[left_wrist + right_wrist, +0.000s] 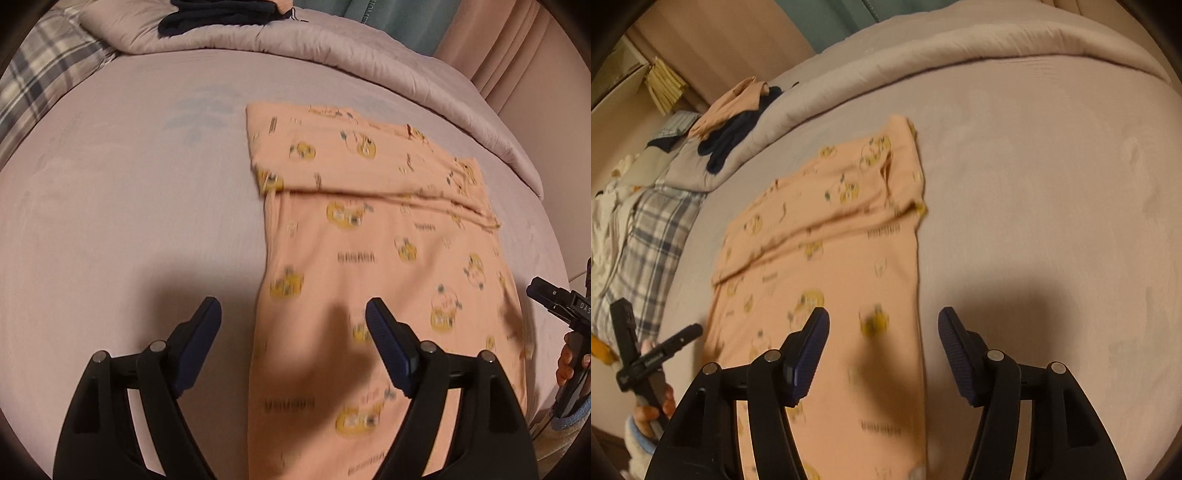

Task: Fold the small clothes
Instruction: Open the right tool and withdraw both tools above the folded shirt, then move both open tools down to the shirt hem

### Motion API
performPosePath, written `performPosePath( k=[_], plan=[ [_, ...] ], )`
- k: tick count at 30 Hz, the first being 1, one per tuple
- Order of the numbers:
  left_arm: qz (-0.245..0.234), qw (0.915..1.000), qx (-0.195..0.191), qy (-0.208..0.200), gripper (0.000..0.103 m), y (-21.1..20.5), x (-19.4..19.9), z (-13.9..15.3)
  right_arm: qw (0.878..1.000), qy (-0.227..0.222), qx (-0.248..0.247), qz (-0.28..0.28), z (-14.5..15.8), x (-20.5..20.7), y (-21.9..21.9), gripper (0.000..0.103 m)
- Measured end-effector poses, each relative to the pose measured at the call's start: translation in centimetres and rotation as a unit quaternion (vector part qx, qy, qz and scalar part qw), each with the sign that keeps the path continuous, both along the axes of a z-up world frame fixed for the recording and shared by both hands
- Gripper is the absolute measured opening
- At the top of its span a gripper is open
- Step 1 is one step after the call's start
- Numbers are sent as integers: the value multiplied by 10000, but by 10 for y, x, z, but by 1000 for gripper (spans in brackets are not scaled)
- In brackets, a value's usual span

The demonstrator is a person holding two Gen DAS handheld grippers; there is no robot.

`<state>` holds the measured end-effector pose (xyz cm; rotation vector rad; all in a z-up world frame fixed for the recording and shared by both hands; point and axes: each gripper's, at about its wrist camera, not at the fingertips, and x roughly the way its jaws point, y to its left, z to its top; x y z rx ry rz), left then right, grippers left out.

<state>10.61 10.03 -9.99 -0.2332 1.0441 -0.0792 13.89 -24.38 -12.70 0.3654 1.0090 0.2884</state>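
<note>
A peach garment (pixel 384 236) printed with yellow cartoon figures lies flat on the bed, its far end folded back over itself. The same peach garment (pixel 842 236) fills the middle of the right wrist view. My left gripper (pixel 293 314) hovers open above the garment's near left edge, nothing between its fingers. My right gripper (pixel 882 325) hangs open over the garment's near right edge, also empty. Each view catches the other gripper at its side, held in a hand: the right gripper (pixel 561 302) and the left gripper (pixel 657 354).
The pale lilac bed sheet (pixel 129 221) spreads wide to the left. A rolled duvet (pixel 332 48) runs along the far side, with dark clothes (pixel 221 14) and a peach piece (pixel 738 99) piled on it. A plaid pillow (pixel 653 236) lies at the left end.
</note>
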Motion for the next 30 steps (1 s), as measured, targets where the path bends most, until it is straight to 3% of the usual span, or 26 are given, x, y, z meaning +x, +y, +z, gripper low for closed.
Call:
performPosePath(
  k=[18, 30],
  plan=[
    [201, 9985, -431, 286, 83, 15, -74, -23, 9993, 335, 148, 71, -18, -45, -6, 62],
    [-69, 9934, -1064, 412, 86, 19, -106, -22, 9974, 581, 170, 399, -26, -71, -15, 62]
  ],
)
